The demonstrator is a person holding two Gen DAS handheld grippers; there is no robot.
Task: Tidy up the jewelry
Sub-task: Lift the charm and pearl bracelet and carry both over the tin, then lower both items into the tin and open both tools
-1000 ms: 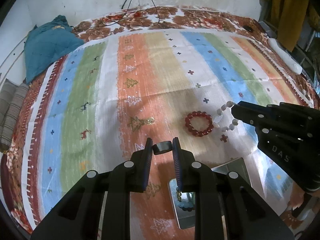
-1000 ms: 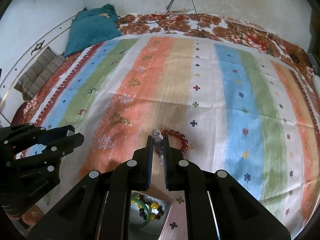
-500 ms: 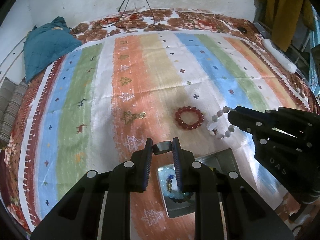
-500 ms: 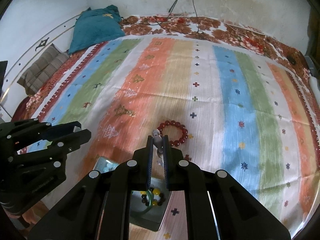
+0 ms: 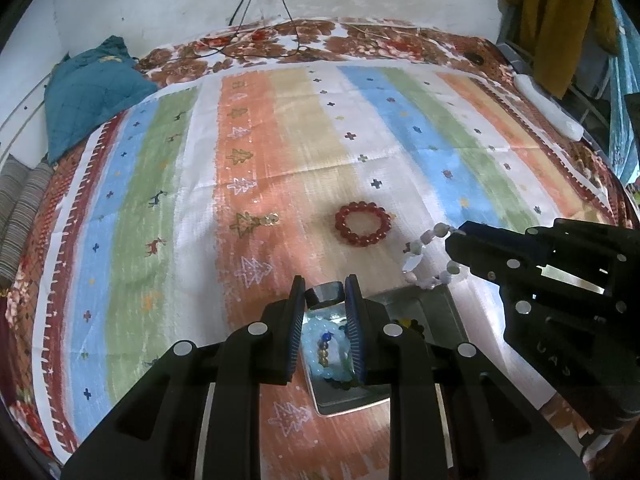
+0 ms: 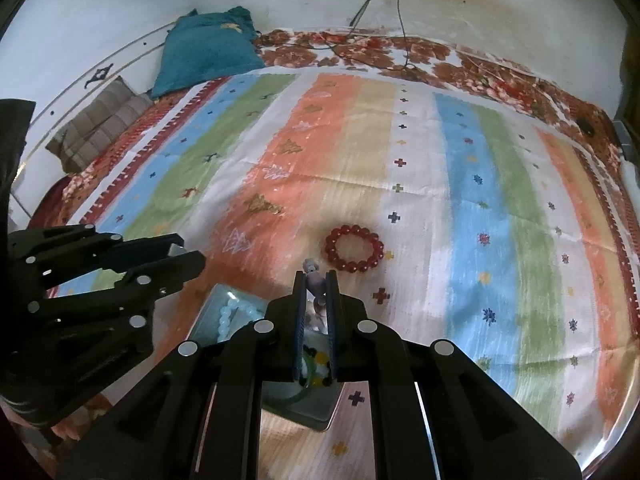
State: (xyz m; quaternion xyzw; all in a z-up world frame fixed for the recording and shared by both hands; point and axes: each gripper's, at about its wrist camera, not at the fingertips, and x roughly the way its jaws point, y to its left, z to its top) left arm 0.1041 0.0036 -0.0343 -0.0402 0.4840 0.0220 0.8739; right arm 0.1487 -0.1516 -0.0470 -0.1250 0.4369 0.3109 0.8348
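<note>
Claws (image 5: 325,294) (image 6: 316,280) hover over tray rim (image 5: 434,300); striped cloth (image 5: 280,160) beyond seemingly bare.

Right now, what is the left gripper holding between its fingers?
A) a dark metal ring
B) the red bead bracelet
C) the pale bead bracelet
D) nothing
A: the left gripper is shut on a dark metal ring above the tray, while the red bead bracelet lies on the striped cloth.

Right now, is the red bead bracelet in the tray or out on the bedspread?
Out. The red bead bracelet lies flat on the bedspread, beyond the metal tray, untouched.
</note>
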